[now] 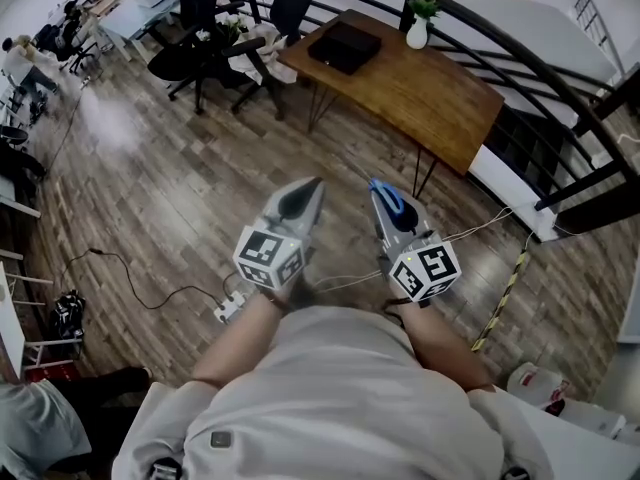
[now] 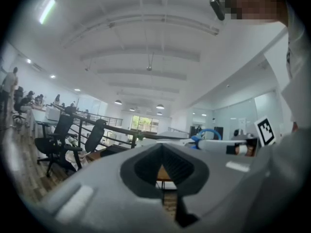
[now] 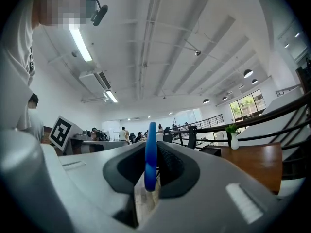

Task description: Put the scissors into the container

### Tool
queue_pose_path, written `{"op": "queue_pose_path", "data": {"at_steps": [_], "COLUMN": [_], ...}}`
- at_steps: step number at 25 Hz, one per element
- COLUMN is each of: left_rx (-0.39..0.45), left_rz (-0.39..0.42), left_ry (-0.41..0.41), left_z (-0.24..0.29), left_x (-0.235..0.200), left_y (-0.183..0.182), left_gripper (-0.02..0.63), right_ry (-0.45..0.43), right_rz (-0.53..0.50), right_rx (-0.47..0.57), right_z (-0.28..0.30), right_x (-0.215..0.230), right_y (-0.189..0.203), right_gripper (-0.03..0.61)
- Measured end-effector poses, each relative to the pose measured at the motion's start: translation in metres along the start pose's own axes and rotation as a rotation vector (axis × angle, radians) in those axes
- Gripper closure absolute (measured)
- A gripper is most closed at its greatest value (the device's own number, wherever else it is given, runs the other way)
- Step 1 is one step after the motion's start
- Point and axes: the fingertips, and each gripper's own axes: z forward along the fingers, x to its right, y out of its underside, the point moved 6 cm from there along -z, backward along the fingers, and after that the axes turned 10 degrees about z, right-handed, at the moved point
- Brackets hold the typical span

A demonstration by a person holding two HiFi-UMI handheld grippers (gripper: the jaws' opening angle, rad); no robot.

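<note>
Closest up is the person's light shirt (image 1: 340,388), both arms stretched out level. The left gripper (image 1: 312,188) has its jaws closed together with nothing in them. The right gripper (image 1: 384,200) is pinched narrow on the scissors (image 3: 151,149), whose blue handle loop sticks up between the jaws. Below is a wood floor with a power strip (image 1: 228,310). Further out, a wooden table (image 1: 430,103) has a black box (image 1: 344,46) near its far-left corner and a white vase (image 1: 417,34) at the far edge.
</note>
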Motion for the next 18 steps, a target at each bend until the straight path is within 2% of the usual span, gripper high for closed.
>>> {"op": "queue_pose_path", "data": {"at_steps": [8, 18], "left_rx": [0.010, 0.008], "left_rz": [-0.017, -0.013], "left_ry": [-0.002, 0.047], "left_z": [0.010, 0.016], "left_x": [-0.062, -0.183], "left_y": [0.003, -0.004], "left_gripper": [0.611, 0.611], "right_ry": [-0.002, 0.047], "right_rz": [-0.011, 0.041], "right_rx": [-0.007, -0.003], "right_z": [0.062, 0.181], "right_x": [0.001, -0.012], "right_y": [0.002, 0.005], "right_gripper": [0.522, 0.522]}}
